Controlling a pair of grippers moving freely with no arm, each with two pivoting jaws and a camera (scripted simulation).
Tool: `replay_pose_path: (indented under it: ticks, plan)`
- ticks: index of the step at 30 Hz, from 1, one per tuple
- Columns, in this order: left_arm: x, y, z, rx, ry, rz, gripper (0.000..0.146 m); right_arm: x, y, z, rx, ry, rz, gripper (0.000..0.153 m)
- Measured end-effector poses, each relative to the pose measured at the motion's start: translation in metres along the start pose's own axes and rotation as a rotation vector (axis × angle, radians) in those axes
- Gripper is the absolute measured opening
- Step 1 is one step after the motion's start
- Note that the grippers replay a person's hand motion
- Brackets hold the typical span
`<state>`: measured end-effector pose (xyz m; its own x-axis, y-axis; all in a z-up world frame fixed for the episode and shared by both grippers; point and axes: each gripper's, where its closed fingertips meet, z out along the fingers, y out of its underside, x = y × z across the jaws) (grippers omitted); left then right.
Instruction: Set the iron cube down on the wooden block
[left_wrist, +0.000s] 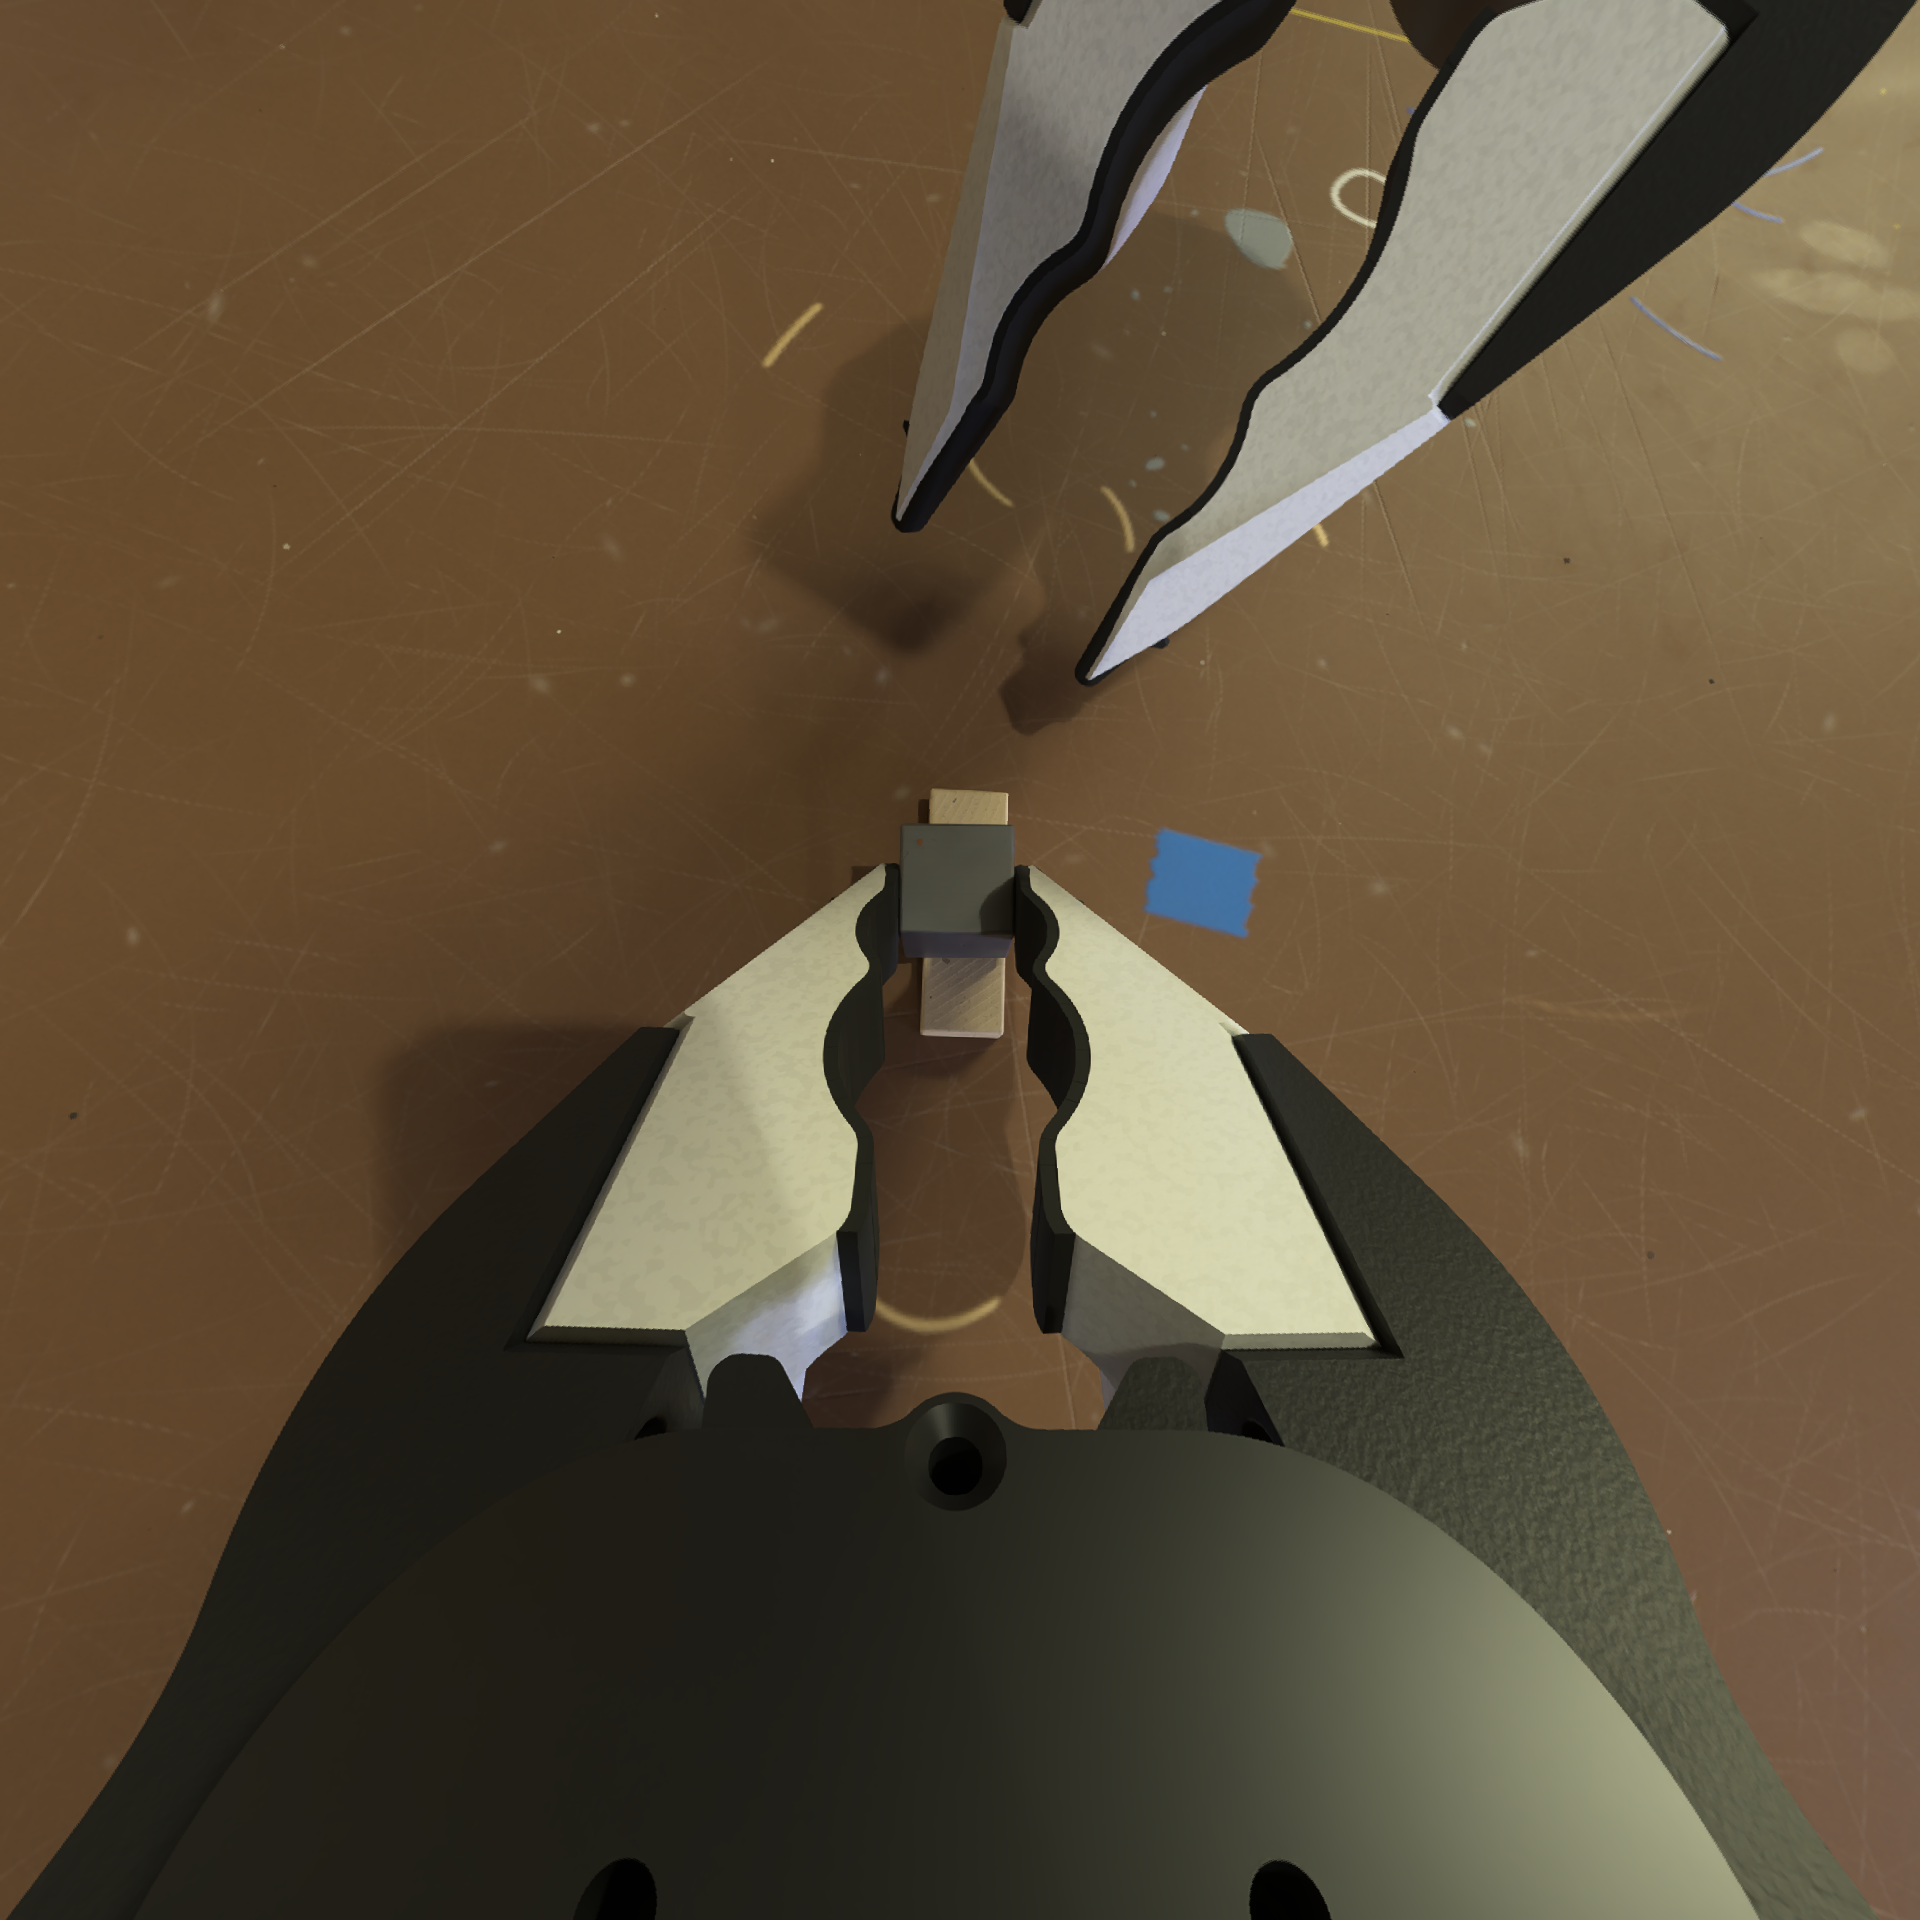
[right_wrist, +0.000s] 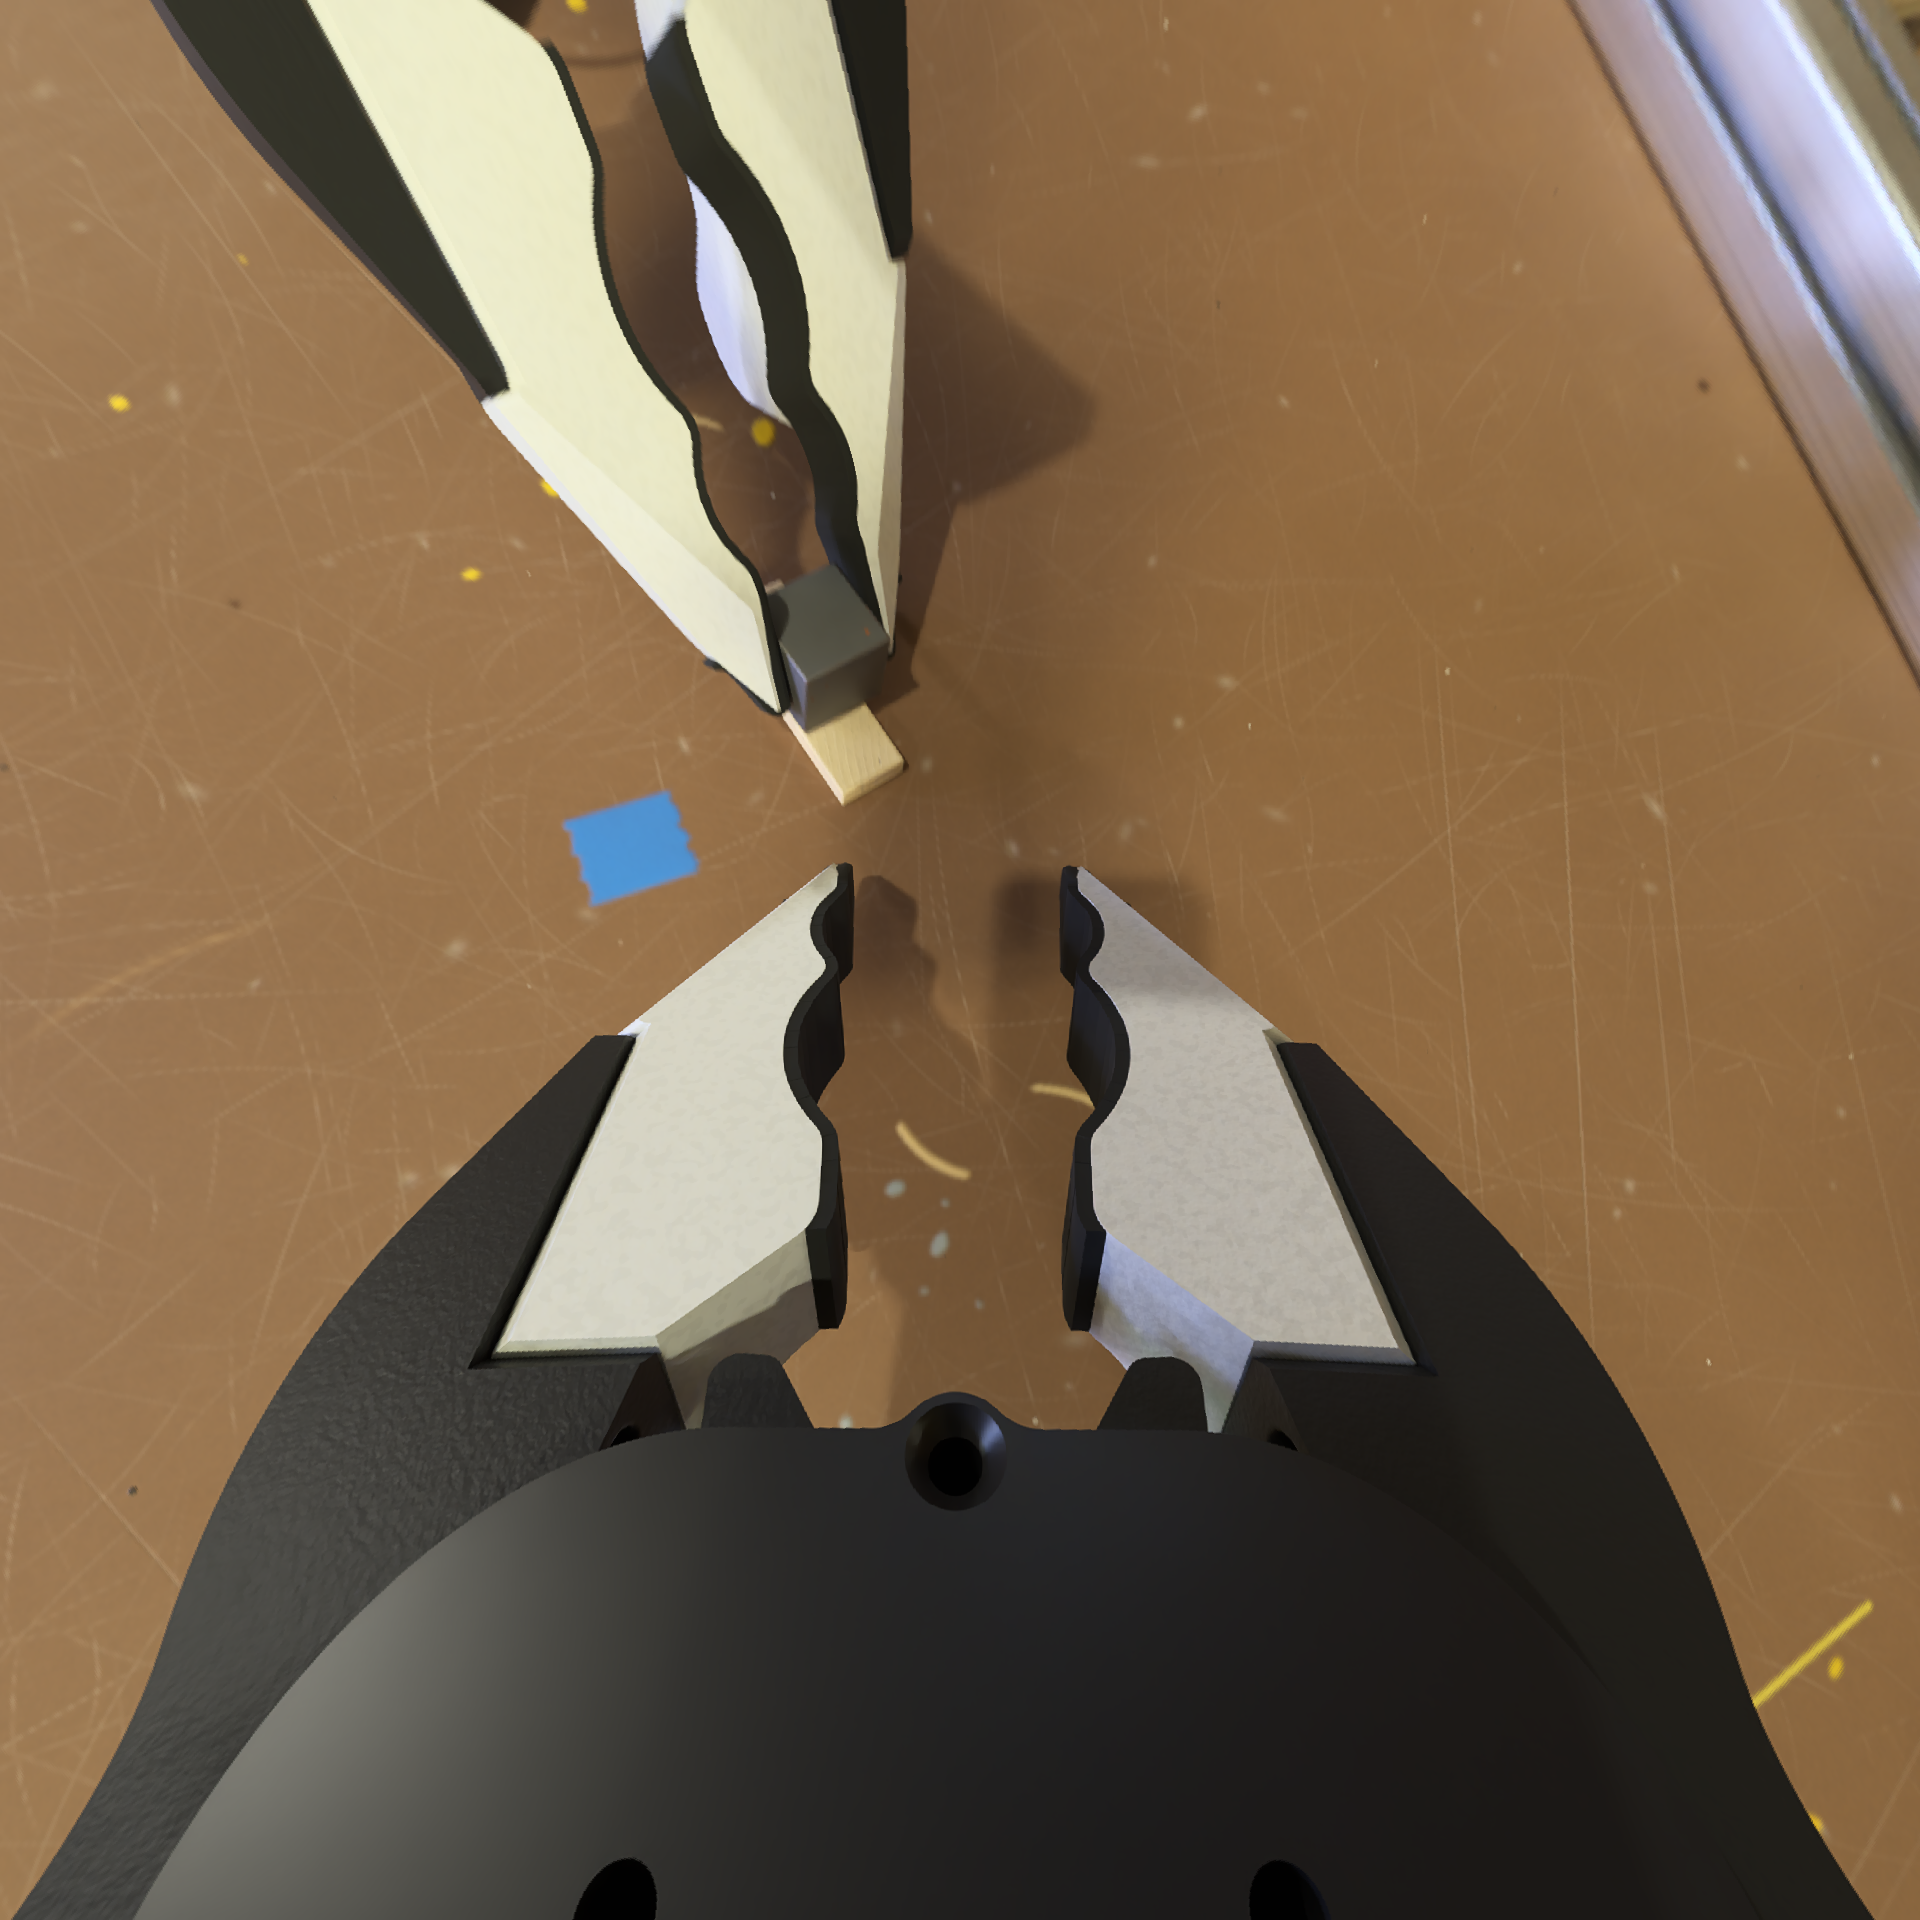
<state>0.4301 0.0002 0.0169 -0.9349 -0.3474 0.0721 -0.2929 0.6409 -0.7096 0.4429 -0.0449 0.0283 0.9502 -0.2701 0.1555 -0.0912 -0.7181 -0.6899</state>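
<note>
The iron cube (left_wrist: 956, 883) is dark grey and sits between the fingertips of my left gripper (left_wrist: 954, 883), which is shut on it. The cube is right over the middle of the flat, pale wooden block (left_wrist: 961, 997), which lies on the brown table. I cannot tell whether cube and block touch. The right wrist view shows the same: the left gripper (right_wrist: 831, 670) points down, with the cube (right_wrist: 826, 634) at its tips over the block (right_wrist: 857, 756). My right gripper (right_wrist: 956, 883) is open and empty, a little short of the block. It also shows in the left wrist view (left_wrist: 997, 597).
A blue patch of tape (left_wrist: 1203, 881) lies flat on the table beside the block, and also shows in the right wrist view (right_wrist: 629, 847). A metal rail (right_wrist: 1766, 260) runs along the table's far right edge. The brown surface is scratched and paint-flecked.
</note>
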Motion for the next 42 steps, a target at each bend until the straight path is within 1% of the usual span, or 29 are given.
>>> replay_pose_path:
  ticks: [3,4,6,8,10,13,16,20,24,26,29,30,34,37,38,39,40,42]
  plan:
    - [0.0,0.0,0.0,0.0,0.0,0.001,0.021,-0.003,-0.014,0.002,0.068,0.0,0.0,0.038]
    - [0.0,0.0,0.0,0.0,0.001,0.0,0.021,-0.002,-0.021,0.004,0.101,0.01,0.001,0.035]
    - [0.0,0.0,0.0,0.0,0.001,0.0,0.021,-0.001,-0.028,0.008,0.135,0.037,0.005,0.021]
    - [0.0,0.0,0.0,0.0,0.002,-0.001,0.021,-0.001,-0.025,0.015,0.104,0.042,0.01,0.01]
    - [0.0,0.0,0.0,0.0,0.001,0.0,0.021,-0.002,-0.018,0.021,0.056,0.032,0.013,0.007]
    - [0.0,0.0,0.0,-0.001,0.0,0.001,0.021,-0.003,-0.015,0.021,0.039,0.021,0.025,0.0]
    - [0.0,0.0,0.0,-0.001,0.0,0.001,0.021,0.0,-0.013,0.019,0.014,0.037,0.033,0.0]
    - [0.0,0.0,0.0,-0.001,0.001,0.001,0.021,0.001,-0.016,0.02,0.018,0.064,0.03,0.0]
    - [0.0,0.0,0.0,-0.002,0.001,0.0,0.021,-0.004,-0.021,0.025,0.044,0.037,0.051,0.0]
    - [0.0,0.0,0.0,-0.002,0.002,0.0,0.021,-0.004,-0.022,0.028,0.068,0.027,0.108,0.0]
    - [0.0,0.0,0.0,-0.002,0.003,0.0,0.021,-0.005,-0.023,0.031,0.081,-0.024,0.244,0.0]
    - [0.0,0.0,0.0,-0.003,0.002,0.001,0.021,-0.005,-0.023,0.031,0.079,-0.032,0.257,0.0]
    - [0.0,0.0,0.0,-0.002,-0.005,0.008,0.021,-0.001,-0.027,0.028,0.078,0.028,0.183,0.0]
    - [0.0,0.0,0.0,-0.003,-0.011,0.014,0.021,0.001,-0.036,0.018,0.157,-0.003,0.225,0.0]
    - [0.0,0.0,0.0,-0.003,-0.011,0.014,0.021,0.001,-0.031,0.019,0.135,-0.007,0.234,0.0]
    - [0.0,0.0,0.0,-0.004,-0.011,0.014,0.021,0.001,-0.022,0.022,0.071,-0.006,0.233,0.0]
    - [0.0,0.0,0.0,-0.004,-0.011,0.014,0.021,0.001,-0.019,0.024,0.053,-0.001,0.239,0.0]
    - [0.0,0.0,0.0,-0.004,-0.011,0.015,0.021,0.001,-0.018,0.025,0.065,-0.009,0.26,0.0]
